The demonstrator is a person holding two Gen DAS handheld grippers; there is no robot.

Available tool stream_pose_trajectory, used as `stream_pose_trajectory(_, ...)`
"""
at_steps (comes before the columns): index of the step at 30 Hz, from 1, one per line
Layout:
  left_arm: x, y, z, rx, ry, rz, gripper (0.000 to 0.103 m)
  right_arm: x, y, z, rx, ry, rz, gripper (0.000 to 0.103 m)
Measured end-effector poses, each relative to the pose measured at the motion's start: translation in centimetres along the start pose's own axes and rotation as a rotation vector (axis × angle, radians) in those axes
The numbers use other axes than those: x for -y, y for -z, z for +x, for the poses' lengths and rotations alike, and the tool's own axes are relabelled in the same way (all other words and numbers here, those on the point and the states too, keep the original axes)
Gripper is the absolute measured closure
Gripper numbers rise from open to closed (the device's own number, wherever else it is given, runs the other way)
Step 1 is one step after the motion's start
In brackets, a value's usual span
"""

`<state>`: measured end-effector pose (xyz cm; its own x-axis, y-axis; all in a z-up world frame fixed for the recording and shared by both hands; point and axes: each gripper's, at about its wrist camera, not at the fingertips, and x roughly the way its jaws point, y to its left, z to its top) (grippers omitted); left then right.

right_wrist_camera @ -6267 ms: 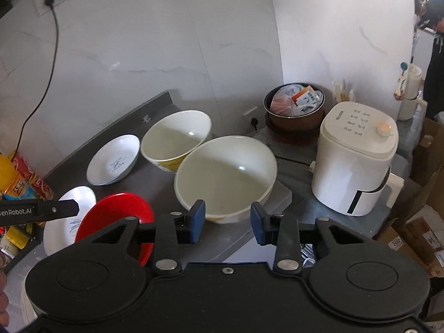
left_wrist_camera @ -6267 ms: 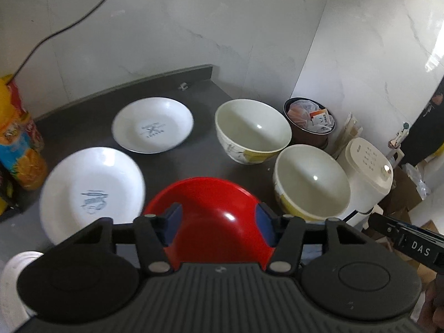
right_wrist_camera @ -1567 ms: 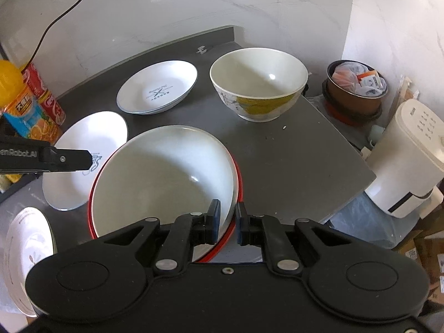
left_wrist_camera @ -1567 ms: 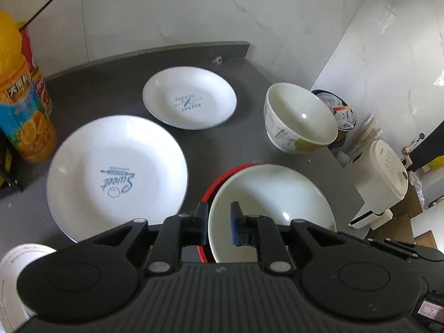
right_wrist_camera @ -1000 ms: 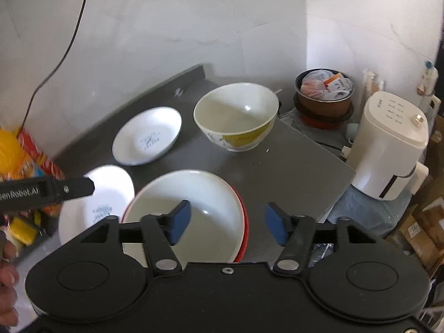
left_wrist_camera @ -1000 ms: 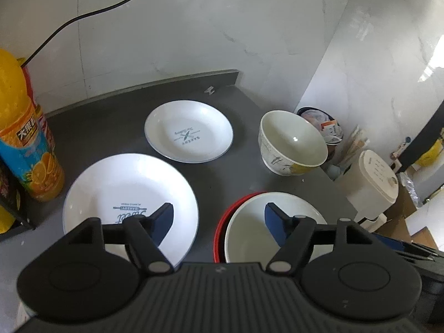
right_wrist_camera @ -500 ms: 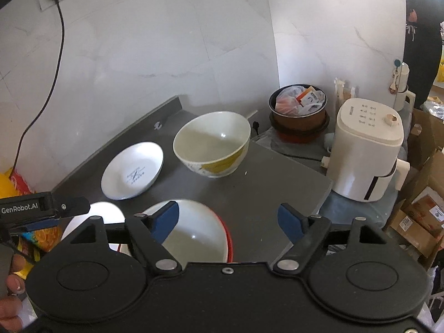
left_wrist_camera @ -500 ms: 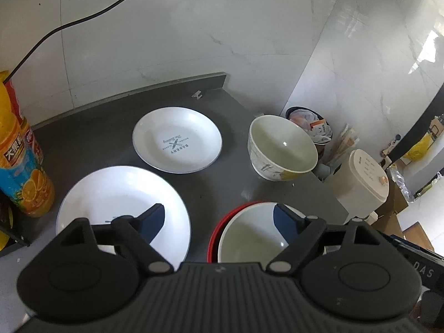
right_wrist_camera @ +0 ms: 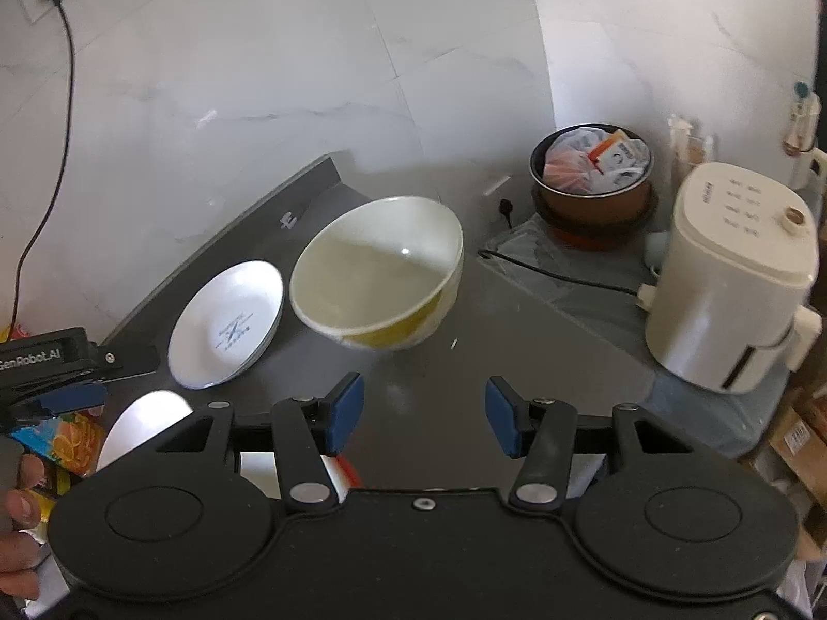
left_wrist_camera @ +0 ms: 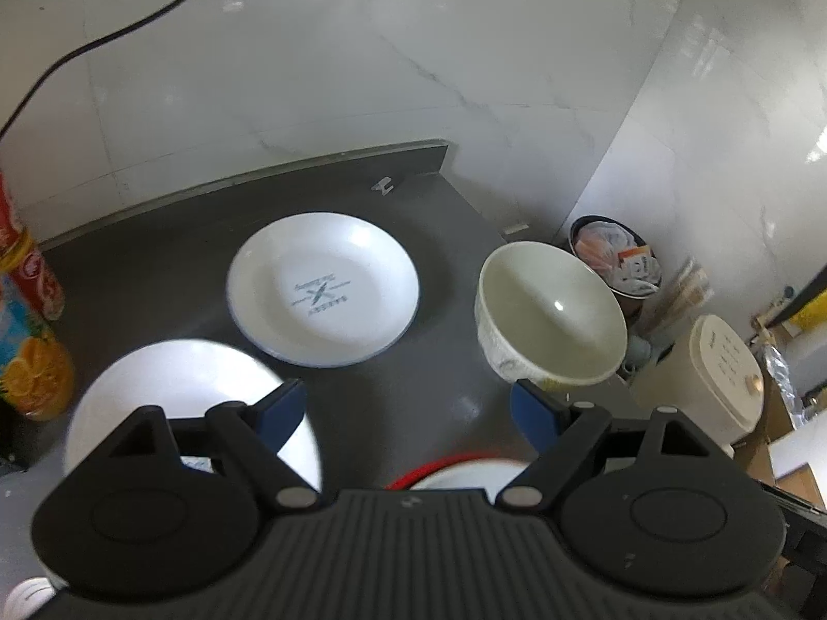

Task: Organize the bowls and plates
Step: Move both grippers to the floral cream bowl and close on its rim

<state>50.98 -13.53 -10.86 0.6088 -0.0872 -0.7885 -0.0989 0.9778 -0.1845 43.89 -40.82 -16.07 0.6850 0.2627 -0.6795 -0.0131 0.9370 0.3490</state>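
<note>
Both grippers had let go and lifted away: the left gripper (left_wrist_camera: 406, 411) and right gripper (right_wrist_camera: 423, 416) hung with jaws apart, empty. The nested bowls (left_wrist_camera: 455, 473) sat below them. The remaining cream bowl (right_wrist_camera: 380, 271), glossy and yellow-patterned, stood on the table (right_wrist_camera: 517, 361) beside the small plate (right_wrist_camera: 227, 325), likely next.

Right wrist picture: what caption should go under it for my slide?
Open right gripper hovers over a grey counter, facing a cream bowl beside a small white plate.
</note>
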Motion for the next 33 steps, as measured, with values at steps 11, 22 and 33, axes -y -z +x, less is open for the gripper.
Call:
stream_pose_trajectory(11, 3.1, -2.9, 6.3, -0.065, -0.063, -0.114, 0.020, 2.9, -4.9, 5.7, -0.067, -0.088, -0.011, 0.052)
stream_pose_trajectory(22, 4.9, -4.4, 11.0, -0.131, -0.073, -0.146, 0.040, 4.4, -7.2, 10.9, -0.165, -0.139, 0.018, 0.064)
stream_pose_trajectory(33, 5.4, -4.5, 14.6, -0.204, -0.071, -0.181, 0.073, 4.4, -7.9, 13.8, -0.216, -0.147, 0.006, 0.078)
